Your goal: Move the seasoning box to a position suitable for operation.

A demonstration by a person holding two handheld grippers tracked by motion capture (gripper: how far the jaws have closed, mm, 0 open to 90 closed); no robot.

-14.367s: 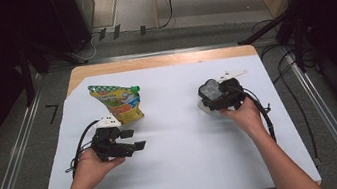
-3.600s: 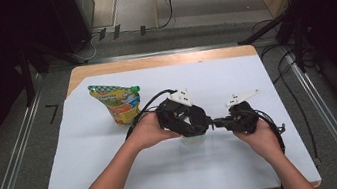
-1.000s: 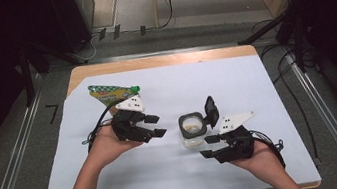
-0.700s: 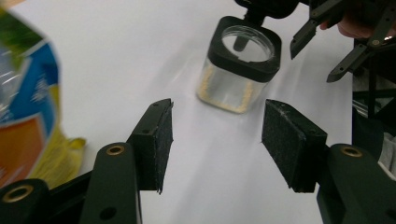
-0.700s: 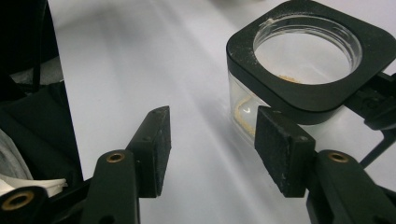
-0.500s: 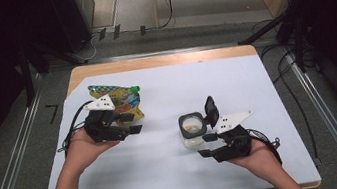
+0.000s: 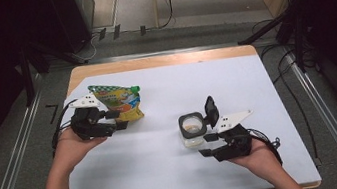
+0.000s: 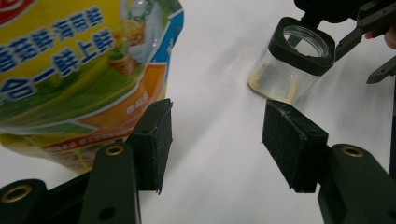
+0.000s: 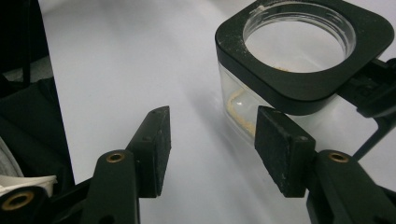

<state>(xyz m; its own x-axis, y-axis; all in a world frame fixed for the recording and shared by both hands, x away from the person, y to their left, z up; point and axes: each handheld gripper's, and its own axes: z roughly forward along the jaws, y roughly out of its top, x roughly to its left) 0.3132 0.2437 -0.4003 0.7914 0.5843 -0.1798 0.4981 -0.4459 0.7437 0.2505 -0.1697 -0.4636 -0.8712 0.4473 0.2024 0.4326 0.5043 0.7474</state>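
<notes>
Nearest the person, the right tool point(image 7: 203, 146) is sitting low on the white bench point(image 7: 267, 90), its jaws standing apart with nothing between them; in the right gripper view one pad point(image 9: 284, 151) is lying just in front of the clear jar point(image 9: 252, 109) without pressing on it. The jar point(image 7: 191, 130) is standing upright just beyond that tool, near the middle of the bench, its black square collar open on top and its hinged lid point(image 7: 210, 111) tipped up behind; a thin ring of pale powder is showing at its bottom. Farther back and to the left, the left tool point(image 7: 121, 121) is hovering at the lower edge of the yellow pouch point(image 7: 122, 105), which is lying flat toward the far left of the bench with its green cap pointing right. In the left gripper view that tool's jaws are also standing apart, one pad point(image 8: 154, 140) right beside the pouch point(image 8: 79, 70) but not clamped on it. The step in hand looks like fetching the pouch to fill the opened jar. The next move is likely calling for the left tool to close on the pouch's edge and lift it, while the right tool steadies the jar.
</notes>
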